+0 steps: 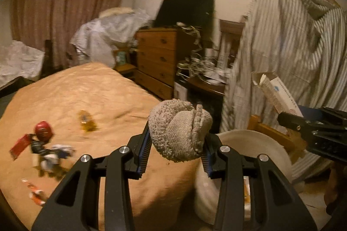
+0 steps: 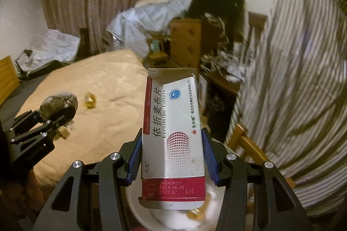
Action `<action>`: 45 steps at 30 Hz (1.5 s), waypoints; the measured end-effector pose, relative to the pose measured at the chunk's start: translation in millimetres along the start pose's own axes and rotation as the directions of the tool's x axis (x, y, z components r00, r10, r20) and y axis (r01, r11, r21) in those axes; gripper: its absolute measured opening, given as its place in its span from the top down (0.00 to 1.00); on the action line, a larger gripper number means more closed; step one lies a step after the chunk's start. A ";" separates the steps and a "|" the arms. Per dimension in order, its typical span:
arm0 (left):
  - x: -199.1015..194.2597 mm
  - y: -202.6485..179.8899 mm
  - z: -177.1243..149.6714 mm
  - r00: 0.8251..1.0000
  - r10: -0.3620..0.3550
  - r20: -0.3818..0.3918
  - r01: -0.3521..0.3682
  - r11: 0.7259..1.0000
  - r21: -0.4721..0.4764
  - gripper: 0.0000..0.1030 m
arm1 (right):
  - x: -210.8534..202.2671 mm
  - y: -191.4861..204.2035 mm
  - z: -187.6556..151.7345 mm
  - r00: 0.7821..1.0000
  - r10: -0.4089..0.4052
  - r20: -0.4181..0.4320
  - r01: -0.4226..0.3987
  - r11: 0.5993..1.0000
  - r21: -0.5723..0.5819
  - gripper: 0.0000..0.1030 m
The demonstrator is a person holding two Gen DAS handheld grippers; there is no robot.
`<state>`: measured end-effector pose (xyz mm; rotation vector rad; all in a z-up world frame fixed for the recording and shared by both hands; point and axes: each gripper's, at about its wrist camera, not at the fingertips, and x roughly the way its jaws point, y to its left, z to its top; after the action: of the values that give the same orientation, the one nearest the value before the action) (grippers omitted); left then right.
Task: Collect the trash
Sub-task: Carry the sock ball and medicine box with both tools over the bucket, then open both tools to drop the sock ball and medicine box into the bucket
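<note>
Left gripper (image 1: 176, 155): clenched on sock ball (image 1: 180, 131), near, above bin (image 1: 279, 157).
Right gripper (image 2: 171, 157): grasping box (image 2: 173, 133) by its sides, over bin.
Sock ball: soft, light, squashes.
Box: empty-looking, crushable; light squeeze.

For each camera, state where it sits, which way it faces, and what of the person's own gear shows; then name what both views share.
Left wrist: on the left gripper, facing along its fingers over the bed toward the dresser; it grips a balled grey cloth, right gripper at frame right.
Right wrist: on the right gripper, facing the same way; it grips a tablet box, left gripper at frame left.
Shared: bed, dresser, curtain, striped fabric, white bin below.
</note>
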<state>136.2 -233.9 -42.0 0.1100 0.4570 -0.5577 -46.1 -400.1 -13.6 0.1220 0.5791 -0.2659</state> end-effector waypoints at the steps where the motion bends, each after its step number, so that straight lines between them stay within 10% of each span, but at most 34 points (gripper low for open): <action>1: 5.7 -5.9 -0.6 1.000 -0.015 -0.012 0.015 1.000 0.003 0.62 | 3.4 -13.0 -1.8 1.000 -0.008 -0.021 0.008 1.000 0.007 0.50; 17: 90.2 -73.6 -25.4 0.947 -0.200 -0.253 0.221 0.973 0.059 0.62 | 93.0 -92.9 -25.3 0.933 0.054 -0.355 -0.015 0.994 0.111 0.50; 34: 108.6 -85.8 -35.2 0.925 -0.213 -0.314 0.248 0.966 0.074 0.62 | 107.8 -86.9 -43.2 0.922 0.069 -0.380 -0.020 0.991 0.130 0.49; 40: 108.3 -83.3 -33.8 0.930 -0.208 -0.302 0.237 0.969 0.064 0.33 | 108.5 -88.4 -43.5 0.925 0.090 -0.370 -0.035 0.988 0.154 0.41; 45: 109.0 -80.2 -35.7 0.930 -0.204 -0.306 0.232 0.971 0.061 0.33 | 105.2 -92.3 -42.2 0.933 0.096 -0.347 -0.035 0.983 0.179 0.41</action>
<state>161.5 -346.7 -120.9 0.2399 0.7425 -0.7878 -9.7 -503.1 -110.7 0.3600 0.9097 -0.2292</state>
